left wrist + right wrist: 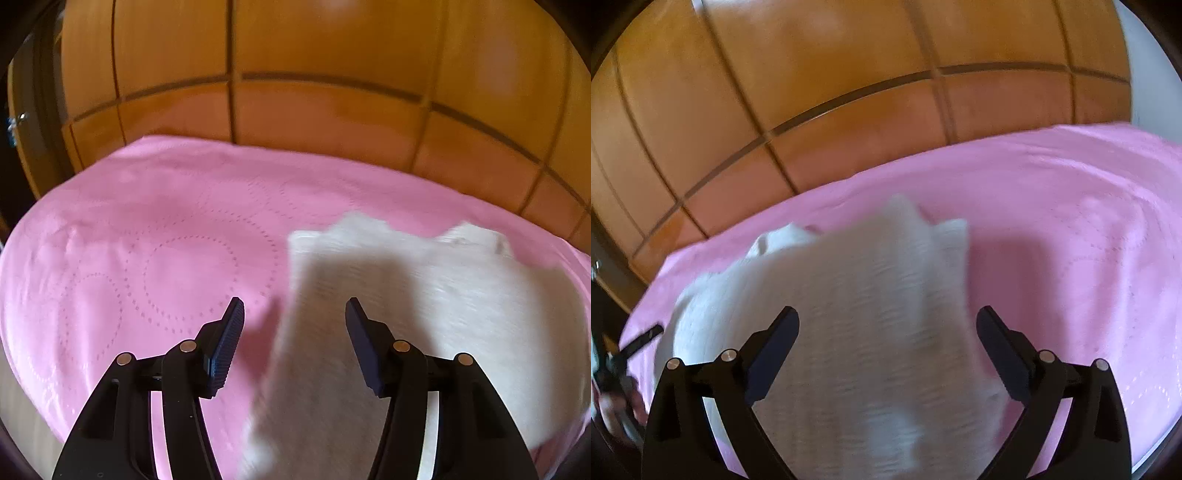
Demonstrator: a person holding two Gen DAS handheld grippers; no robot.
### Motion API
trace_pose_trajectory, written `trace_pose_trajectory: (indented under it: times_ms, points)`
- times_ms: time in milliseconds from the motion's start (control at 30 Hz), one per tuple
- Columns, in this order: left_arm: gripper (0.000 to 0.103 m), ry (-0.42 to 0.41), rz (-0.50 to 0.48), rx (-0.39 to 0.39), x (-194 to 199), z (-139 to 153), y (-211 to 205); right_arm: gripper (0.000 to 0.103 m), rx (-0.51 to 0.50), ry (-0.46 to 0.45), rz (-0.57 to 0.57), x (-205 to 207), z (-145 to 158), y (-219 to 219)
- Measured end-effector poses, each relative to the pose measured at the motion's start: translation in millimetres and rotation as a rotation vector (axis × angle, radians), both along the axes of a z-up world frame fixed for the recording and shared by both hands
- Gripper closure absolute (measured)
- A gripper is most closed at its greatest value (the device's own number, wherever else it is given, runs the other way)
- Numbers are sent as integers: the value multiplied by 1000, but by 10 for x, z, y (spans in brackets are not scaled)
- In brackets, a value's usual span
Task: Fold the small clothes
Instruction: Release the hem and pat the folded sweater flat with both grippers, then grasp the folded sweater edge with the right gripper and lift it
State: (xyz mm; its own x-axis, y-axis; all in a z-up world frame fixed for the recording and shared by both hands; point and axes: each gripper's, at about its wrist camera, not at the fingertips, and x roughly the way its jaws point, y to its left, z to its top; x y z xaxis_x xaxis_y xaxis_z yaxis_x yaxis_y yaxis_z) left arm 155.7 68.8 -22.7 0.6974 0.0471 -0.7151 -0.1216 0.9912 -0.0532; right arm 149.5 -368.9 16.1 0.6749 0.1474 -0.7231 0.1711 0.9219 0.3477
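Note:
A small white knit garment (424,295) lies flat on a pink bedspread (147,221). In the left wrist view my left gripper (294,308) is open and empty, hovering over the garment's left edge. In the right wrist view the same garment (849,295) fills the middle of the pink bedspread (1071,240). My right gripper (887,317) is open and empty above the garment's right part. The left gripper (635,345) shows at the far left edge of that view. Both views are blurred.
An orange wooden panelled wall (295,92) stands right behind the bed, also seen in the right wrist view (812,92). A white wall (1148,74) shows at the far right. The bedspread stretches left of the garment.

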Motion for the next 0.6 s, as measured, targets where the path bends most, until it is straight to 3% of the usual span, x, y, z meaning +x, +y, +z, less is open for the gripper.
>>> trace_pose_trajectory:
  times_ms: [67, 133, 233, 533, 600]
  points:
    - [34, -35, -19, 1, -153, 61, -93, 6, 75, 52, -7, 55, -166, -172]
    - [34, -64, -55, 12, -291, 104, -224, 7, 134, 95, -3, 74, -314, -261]
    - [34, -73, -89, 28, -361, 124, -386, 10, 158, 79, 27, 4, -315, -285]
    - [34, -55, -170, 16, -401, 61, -679, 38, 195, 115, 129, -135, -298, -196]
    - [34, -44, -177, 4, -402, 32, -703, 49, 195, 125, 136, -126, -300, -170]
